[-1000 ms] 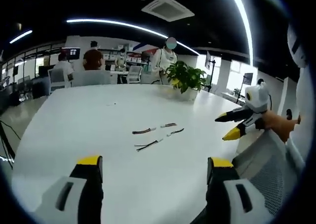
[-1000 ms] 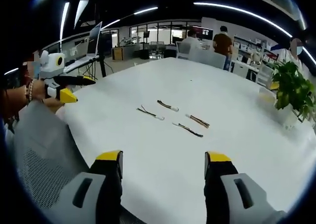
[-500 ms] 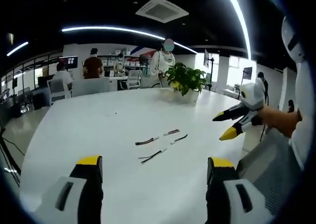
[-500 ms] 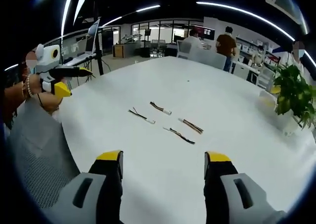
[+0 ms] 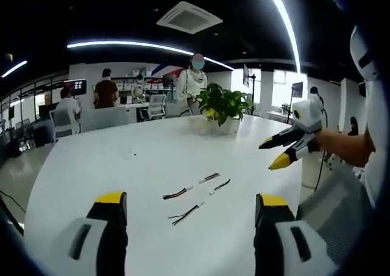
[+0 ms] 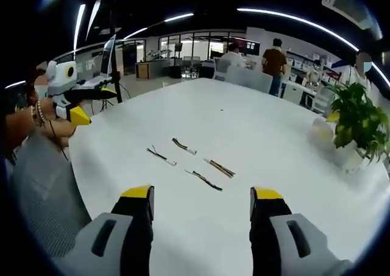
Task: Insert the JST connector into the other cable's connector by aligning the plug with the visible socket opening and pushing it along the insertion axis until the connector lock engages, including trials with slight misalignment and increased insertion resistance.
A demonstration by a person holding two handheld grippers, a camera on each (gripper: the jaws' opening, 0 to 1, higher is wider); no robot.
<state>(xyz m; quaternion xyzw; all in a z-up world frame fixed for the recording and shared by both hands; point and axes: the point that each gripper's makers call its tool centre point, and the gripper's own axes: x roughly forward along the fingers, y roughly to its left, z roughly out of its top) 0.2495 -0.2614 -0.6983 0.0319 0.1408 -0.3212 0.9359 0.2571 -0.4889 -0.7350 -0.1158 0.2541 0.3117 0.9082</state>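
I see four short cables (image 6: 186, 162) lying flat in a small group on the white bench (image 6: 256, 130), out in front of both claws and well apart from them. My right claw (image 6: 202, 197) and left claw (image 5: 190, 203) are both wide open and hold nothing. I think the right one is a bit nearer.
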